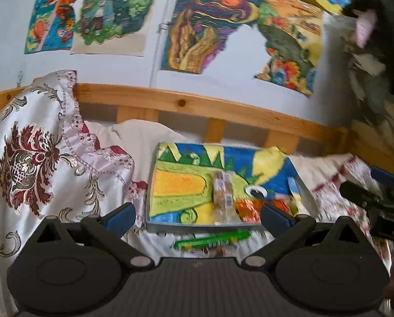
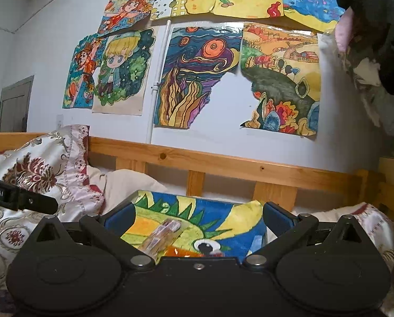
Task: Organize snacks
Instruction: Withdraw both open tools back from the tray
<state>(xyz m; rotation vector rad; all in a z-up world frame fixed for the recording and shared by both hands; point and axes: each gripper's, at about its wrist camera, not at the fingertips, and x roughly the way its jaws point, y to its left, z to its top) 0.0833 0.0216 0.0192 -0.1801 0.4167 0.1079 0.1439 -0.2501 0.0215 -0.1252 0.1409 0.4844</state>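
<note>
A row of bright hand-coloured paper drawings (image 2: 197,76) is taped across the pale blue wall (image 2: 51,39), above a knotty pine bed rail (image 2: 223,162). A white satin pillow with maroon and gold floral embroidery (image 1: 36,158) is propped against the rail on the left, and a plain cream pillow (image 1: 141,137) is tucked just beside it.

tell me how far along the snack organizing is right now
Partly done, by the look of it. A clear-wrapped snack pack and an orange packet already lie in the painted box. Nothing is in hand: the left gripper and right gripper are both open and empty. Still left: a green packet lies on the bedding in front of the box.
</note>
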